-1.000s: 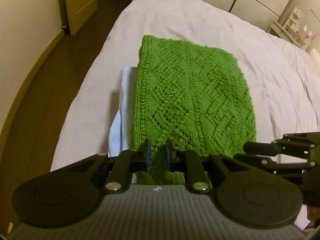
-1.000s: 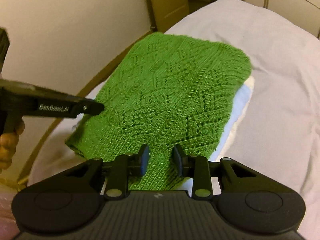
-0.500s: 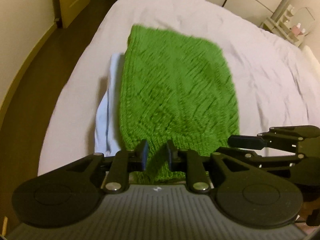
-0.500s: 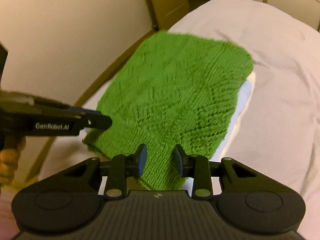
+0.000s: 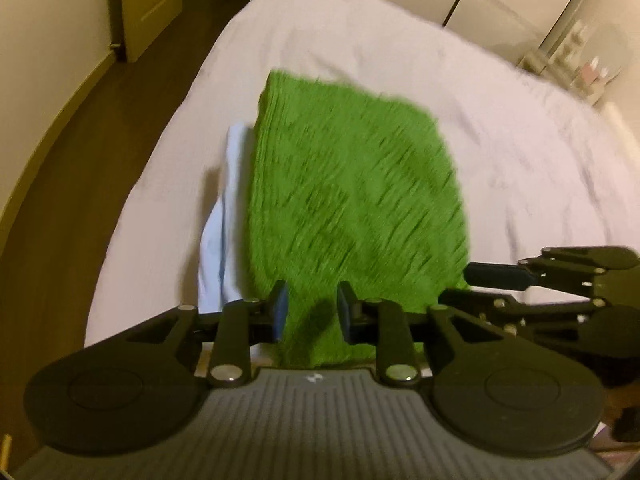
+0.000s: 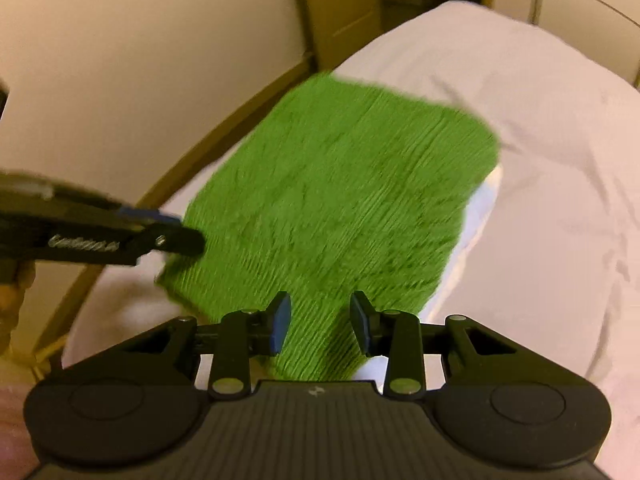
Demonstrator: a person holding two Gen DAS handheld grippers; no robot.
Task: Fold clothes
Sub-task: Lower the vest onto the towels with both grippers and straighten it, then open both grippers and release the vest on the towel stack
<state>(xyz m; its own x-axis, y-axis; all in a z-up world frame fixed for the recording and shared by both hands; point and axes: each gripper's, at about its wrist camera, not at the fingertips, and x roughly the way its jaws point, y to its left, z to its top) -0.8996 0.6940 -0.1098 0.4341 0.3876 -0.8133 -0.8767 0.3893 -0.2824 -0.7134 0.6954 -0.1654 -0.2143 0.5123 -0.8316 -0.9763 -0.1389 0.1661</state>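
Note:
A folded green knit sweater [image 5: 352, 192] lies on a pale blue folded garment [image 5: 224, 216] near the bed's left edge; it also shows in the right wrist view [image 6: 340, 208], blurred. My left gripper [image 5: 311, 312] is open over the sweater's near edge, gripping nothing. My right gripper [image 6: 320, 322] is open over the sweater's near right corner, gripping nothing. The right gripper shows in the left wrist view [image 5: 560, 280], and the left gripper shows in the right wrist view [image 6: 120, 236].
The bed [image 5: 520, 152] has a white wrinkled sheet. Dark wood floor [image 5: 80, 152] and a cream wall run along the left side. A door [image 5: 148, 0] stands at the far left, wardrobes [image 5: 500, 0] at the back, a small shelf [image 5: 580, 64] far right.
Both grippers have opened wider and pulled back from the sweater, which now looks smaller and farther away. The sweater stays on the blue garment.

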